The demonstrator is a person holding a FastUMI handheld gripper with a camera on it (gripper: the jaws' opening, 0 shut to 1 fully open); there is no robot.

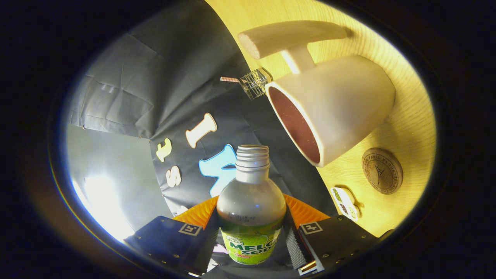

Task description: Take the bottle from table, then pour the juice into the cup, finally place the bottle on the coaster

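Bottle (251, 205) uncapped, clamped between both fingers of gripper (252, 236), small packet (345, 202) beside bottle on wooden table (403, 116), round coaster (382, 170) beyond with bare wood around, cup (333, 112) rim ahead of bottle mouth, apart.

1. The bottle (251, 205) is sitting between the two fingers of the claw (252, 236), both pressing on its sides, its open neck pointing ahead.
2. The cup (333, 116) is standing on the worktop (407, 116) beyond the bottle's neck, its mouth facing the bottle.
3. The coaster (382, 170) is lying on the worktop just beside the cup's base.
4. A small cap (345, 203) is resting on the worktop near the coaster, closer to the claw.
5. A wooden stand (290, 38) is standing behind the cup.
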